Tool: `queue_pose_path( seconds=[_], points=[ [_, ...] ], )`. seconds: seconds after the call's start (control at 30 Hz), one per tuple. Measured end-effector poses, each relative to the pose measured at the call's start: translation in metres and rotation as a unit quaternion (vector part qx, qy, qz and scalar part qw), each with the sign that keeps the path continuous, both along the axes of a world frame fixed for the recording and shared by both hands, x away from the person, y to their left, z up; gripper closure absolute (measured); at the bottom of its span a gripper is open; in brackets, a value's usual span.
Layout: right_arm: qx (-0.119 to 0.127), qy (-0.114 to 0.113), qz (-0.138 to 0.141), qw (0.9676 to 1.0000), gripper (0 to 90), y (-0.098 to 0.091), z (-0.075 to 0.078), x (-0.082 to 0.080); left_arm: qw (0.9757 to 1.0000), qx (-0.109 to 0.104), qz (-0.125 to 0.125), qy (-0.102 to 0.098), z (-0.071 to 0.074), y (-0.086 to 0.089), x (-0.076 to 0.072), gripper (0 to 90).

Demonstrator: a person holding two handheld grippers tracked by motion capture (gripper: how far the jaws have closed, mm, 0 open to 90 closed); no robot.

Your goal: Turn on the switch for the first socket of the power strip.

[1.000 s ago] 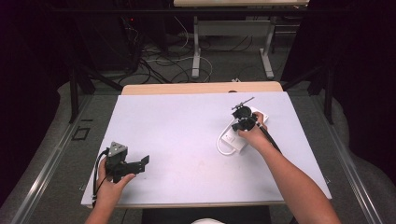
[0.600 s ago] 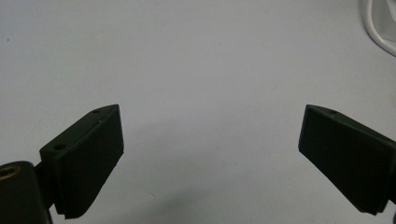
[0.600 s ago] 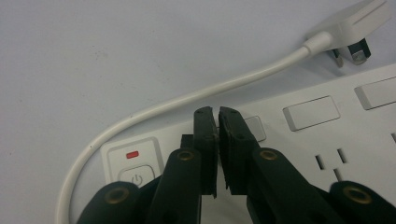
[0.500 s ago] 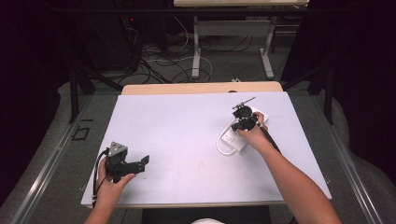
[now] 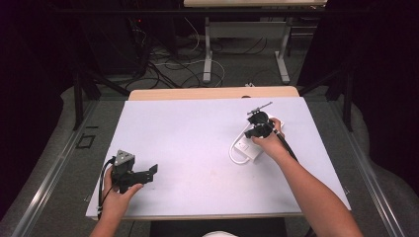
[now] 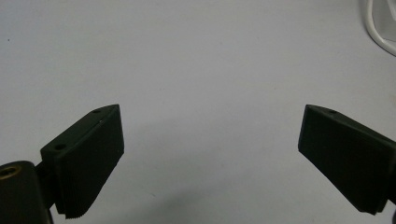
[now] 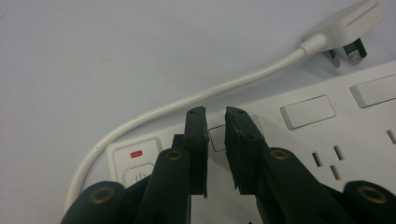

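A white power strip (image 5: 245, 146) lies on the right half of the white table (image 5: 197, 133), with its white cable (image 7: 187, 100) looped beside it and its plug (image 7: 348, 23) lying loose on the table. It has a red light and a power button (image 7: 137, 176) at one end, then several rocker switches and sockets. My right gripper (image 7: 215, 114) hangs over that end, jaws almost together with only a thin gap and nothing between them, tips above a switch. My left gripper (image 6: 210, 126) rests near the front left edge, jaws wide open and empty.
The person's right hand (image 5: 269, 143) covers part of the strip. A loop of the white cable (image 6: 376, 28) shows far ahead of the left gripper. Behind the table are a wooden edge (image 5: 212, 93), desk legs and floor cables (image 5: 163, 64).
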State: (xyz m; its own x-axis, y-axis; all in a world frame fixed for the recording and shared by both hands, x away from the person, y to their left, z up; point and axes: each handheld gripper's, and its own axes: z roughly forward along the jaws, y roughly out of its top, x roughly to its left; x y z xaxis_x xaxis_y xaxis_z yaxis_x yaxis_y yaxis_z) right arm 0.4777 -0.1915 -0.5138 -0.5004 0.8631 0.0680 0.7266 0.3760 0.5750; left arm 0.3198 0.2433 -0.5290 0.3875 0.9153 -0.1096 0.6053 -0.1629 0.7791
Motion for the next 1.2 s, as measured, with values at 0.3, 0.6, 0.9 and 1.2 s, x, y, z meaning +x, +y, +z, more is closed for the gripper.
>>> queue_pose_path(
  seconds=[0.3,0.6,0.9,1.2],
  points=[
    [0.013,-0.003,-0.01,0.9999,70.0,-0.001,0.004,-0.002,1.0,-0.002,0.002,-0.002,0.0,0.0,0.0,7.0],
    [0.022,-0.002,-0.014,0.9997,61.8,-0.003,0.009,-0.005,1.0,-0.003,0.002,0.0,0.0,-0.001,0.0,7.1],
    [0.017,-0.016,-0.004,0.9997,59.2,-0.003,0.014,-0.01,1.0,-0.005,0.002,0.001,0.0,0.0,0.0,7.1],
    [0.015,-0.028,0.007,0.9995,55.5,-0.001,0.019,-0.016,1.0,-0.004,-0.001,0.002,0.0,0.0,0.001,7.1]
  ],
)
